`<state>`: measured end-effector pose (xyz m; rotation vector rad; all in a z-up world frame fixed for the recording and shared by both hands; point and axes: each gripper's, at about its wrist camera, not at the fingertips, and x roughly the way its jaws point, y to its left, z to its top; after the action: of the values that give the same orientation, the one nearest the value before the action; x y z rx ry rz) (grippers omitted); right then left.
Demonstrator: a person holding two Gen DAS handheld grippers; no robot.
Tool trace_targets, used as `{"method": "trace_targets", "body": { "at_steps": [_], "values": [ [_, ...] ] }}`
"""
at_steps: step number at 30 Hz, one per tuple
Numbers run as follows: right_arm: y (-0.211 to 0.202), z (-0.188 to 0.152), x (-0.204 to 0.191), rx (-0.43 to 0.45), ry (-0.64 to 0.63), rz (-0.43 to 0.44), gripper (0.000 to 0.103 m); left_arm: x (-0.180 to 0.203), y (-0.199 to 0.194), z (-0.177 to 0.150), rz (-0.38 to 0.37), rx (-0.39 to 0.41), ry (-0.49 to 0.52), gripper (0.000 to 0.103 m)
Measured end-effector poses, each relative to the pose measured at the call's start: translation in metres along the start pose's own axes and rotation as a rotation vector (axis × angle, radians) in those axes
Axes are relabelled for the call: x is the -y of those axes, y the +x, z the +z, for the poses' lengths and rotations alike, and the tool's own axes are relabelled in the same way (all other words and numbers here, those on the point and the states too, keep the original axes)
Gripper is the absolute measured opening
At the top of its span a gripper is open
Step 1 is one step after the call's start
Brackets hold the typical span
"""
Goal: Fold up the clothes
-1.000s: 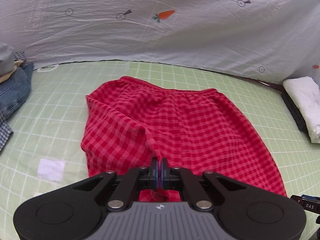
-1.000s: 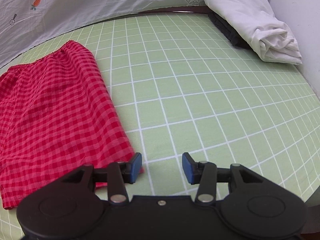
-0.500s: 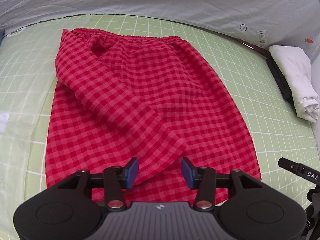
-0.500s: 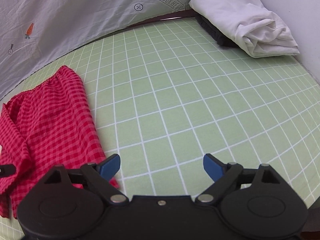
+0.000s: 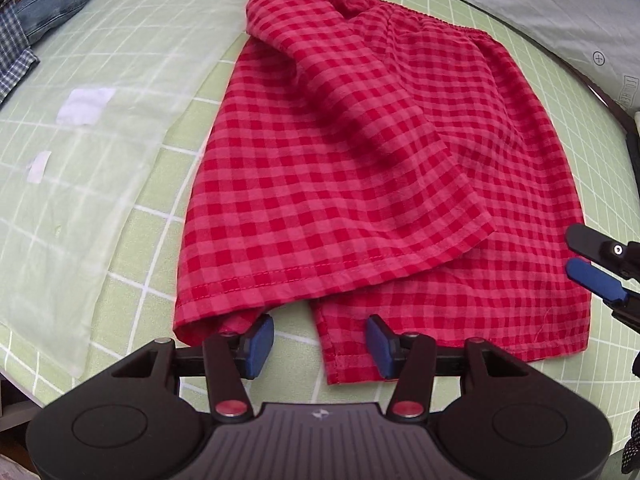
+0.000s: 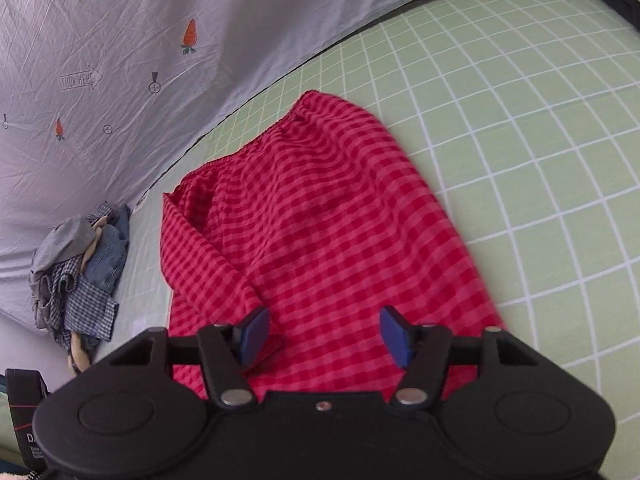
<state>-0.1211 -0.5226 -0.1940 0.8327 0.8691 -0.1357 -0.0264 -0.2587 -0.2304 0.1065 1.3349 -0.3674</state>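
Red checked shorts [image 5: 360, 160] lie flat on the green grid mat [image 6: 520, 160], waistband at the far end. Their left side is folded diagonally across to the right. My left gripper [image 5: 320, 340] points steeply down at the near hems and is open. Its left pad sits by the folded leg's hem and its right pad over the other leg's hem, and neither presses the cloth. My right gripper [image 6: 324, 332] hovers over the shorts' [image 6: 320, 220] near part. Its jaws are closing with cloth beneath them, not pinched. It also shows at the right edge [image 5: 572, 256] of the left wrist view.
A pile of denim and checked clothes [image 6: 80, 272] lies at the mat's far left corner [image 5: 40, 12]. A translucent plastic sheet [image 5: 80, 140] with white labels covers the mat left of the shorts. A grey carrot-print cloth [image 6: 100, 80] hangs behind the mat.
My left gripper let go of the pinched fold, opened and sank toward the near hems. My right gripper swung left from bare mat to above the shorts, its jaws widening, then narrowing.
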Motion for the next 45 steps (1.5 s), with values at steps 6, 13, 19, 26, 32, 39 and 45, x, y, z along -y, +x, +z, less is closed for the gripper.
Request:
{"method": "trace_targets", "body": {
  "at_steps": [6, 13, 19, 26, 32, 39, 45],
  "values": [
    [0.041, -0.002, -0.015, -0.129, 0.008, 0.078, 0.039, -0.004, -0.002, 0.002, 0.029, -0.008, -0.014, 0.053],
    [0.058, 0.004, -0.023, -0.152, 0.003, 0.086, 0.04, -0.007, -0.005, 0.004, 0.03, -0.022, -0.03, 0.053],
    [0.063, 0.01, -0.023, -0.166, -0.016, 0.071, 0.042, -0.004, -0.006, 0.004, 0.058, -0.024, -0.034, 0.054],
    [0.069, 0.009, -0.037, -0.171, -0.102, 0.059, 0.025, 0.006, -0.005, 0.004, 0.094, -0.011, -0.02, 0.059],
    [0.063, 0.003, -0.032, -0.134, -0.085, 0.068, 0.003, 0.011, -0.006, 0.001, 0.115, 0.005, 0.0, 0.062],
    [0.029, 0.001, -0.014, -0.024, -0.032, 0.04, 0.002, 0.016, -0.008, -0.006, 0.138, 0.035, 0.054, 0.068],
    [-0.002, -0.002, 0.002, 0.058, -0.012, -0.02, 0.002, 0.012, -0.011, -0.006, 0.139, 0.043, 0.061, 0.07]
  ]
}}
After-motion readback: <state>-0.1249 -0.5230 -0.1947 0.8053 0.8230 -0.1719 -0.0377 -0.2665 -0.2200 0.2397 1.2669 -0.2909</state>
